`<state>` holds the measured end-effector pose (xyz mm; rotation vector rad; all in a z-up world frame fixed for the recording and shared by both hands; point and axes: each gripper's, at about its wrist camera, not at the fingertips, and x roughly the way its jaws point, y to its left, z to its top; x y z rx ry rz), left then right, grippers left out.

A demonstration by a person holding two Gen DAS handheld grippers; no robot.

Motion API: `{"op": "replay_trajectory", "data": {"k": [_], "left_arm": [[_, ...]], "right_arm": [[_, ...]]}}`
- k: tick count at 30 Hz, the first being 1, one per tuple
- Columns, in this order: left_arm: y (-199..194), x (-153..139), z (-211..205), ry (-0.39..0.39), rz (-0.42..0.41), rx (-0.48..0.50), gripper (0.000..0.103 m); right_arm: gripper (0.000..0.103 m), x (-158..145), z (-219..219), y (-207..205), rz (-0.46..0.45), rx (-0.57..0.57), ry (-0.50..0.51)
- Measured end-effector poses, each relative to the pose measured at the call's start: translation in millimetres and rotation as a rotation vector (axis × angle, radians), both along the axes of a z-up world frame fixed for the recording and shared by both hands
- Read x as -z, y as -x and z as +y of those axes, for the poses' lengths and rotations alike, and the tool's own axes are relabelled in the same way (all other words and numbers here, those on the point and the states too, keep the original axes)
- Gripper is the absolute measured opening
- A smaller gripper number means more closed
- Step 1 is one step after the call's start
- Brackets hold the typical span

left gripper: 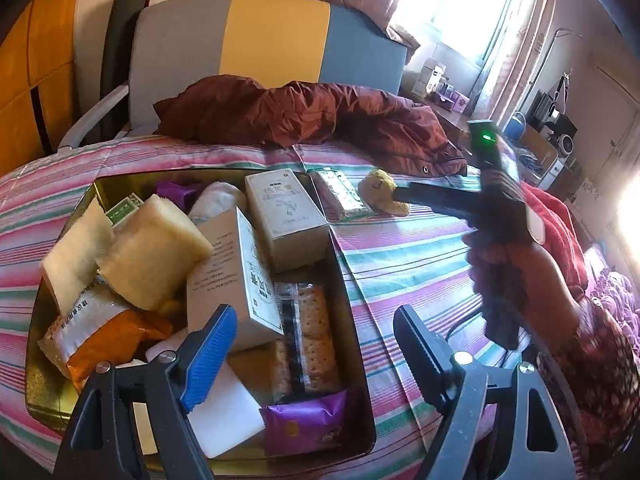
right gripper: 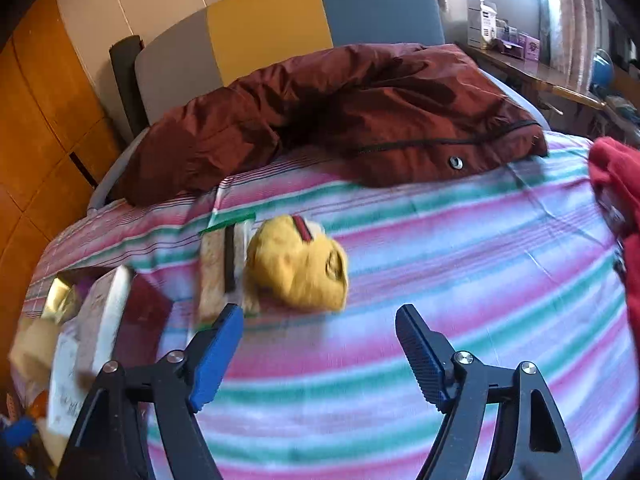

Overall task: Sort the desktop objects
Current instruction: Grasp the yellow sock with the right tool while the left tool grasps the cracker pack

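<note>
A gold metal tin [left gripper: 352, 320] lies on the striped bedspread, full of snack boxes, sponge cakes [left gripper: 154, 252], crackers [left gripper: 310, 336] and a purple packet [left gripper: 306, 426]. My left gripper [left gripper: 314, 346] is open and empty above the tin's right side. A yellow rolled sock [right gripper: 298, 266] lies on the bedspread beside a green-edged snack packet [right gripper: 224, 264]. My right gripper [right gripper: 318, 342] is open and empty just short of the sock. In the left wrist view the right gripper's body [left gripper: 492, 200] reaches toward the sock [left gripper: 382, 190].
A dark red jacket [right gripper: 340, 116] is heaped at the back of the bed. A red cloth [right gripper: 616, 200] lies at the right. A chair with grey, yellow and blue panels [left gripper: 276, 36] stands behind. The striped bedspread [right gripper: 460, 280] stretches to the right of the sock.
</note>
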<state>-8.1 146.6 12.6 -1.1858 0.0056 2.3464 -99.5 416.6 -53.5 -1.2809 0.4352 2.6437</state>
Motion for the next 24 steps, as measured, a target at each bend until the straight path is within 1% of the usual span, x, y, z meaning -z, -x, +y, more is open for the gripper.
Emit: {"op": "replay_trajectory", "data": {"k": [4,7,10,12,14,17,21,24], "left_arm": [[4.3,-3.9,-0.6,0.007,0.008,-0.011,0.082],[7.0,-6.7,0.8,0.003,0.009,-0.015,0.082],[8.4,-9.3,9.8,0.009,0.018,0.003,0.082],[9.8,-10.6,19.3,0.015,0.023,0.02,0.082],[12.9,-11.3,31.5,0.017,0.026,0.04,0.082],[19.9,-10.4,54.7,0.018,0.024,0.077,0.082],[32.9,-9.7,86.4,0.002,0.016,0.099,0.082],[47.2,-5.1,116.5,0.028,0.012,0.122,0.082]], "right_arm": [[0.079,6.1,0.6,25.6,0.012,-0.005,0.004],[0.078,14.4,-0.7,45.9,-0.02,-0.027,0.004],[0.059,23.6,-0.8,55.9,-0.056,-0.07,0.012],[0.055,21.4,-3.3,54.2,-0.052,-0.113,-0.017],[0.045,17.1,-3.3,47.3,-0.053,-0.148,-0.048],[0.039,10.9,9.1,31.6,-0.066,-0.139,-0.075],[0.038,5.9,38.0,7.3,-0.075,-0.108,-0.084],[0.038,4.6,63.7,-12.2,-0.114,-0.08,-0.095]]}}
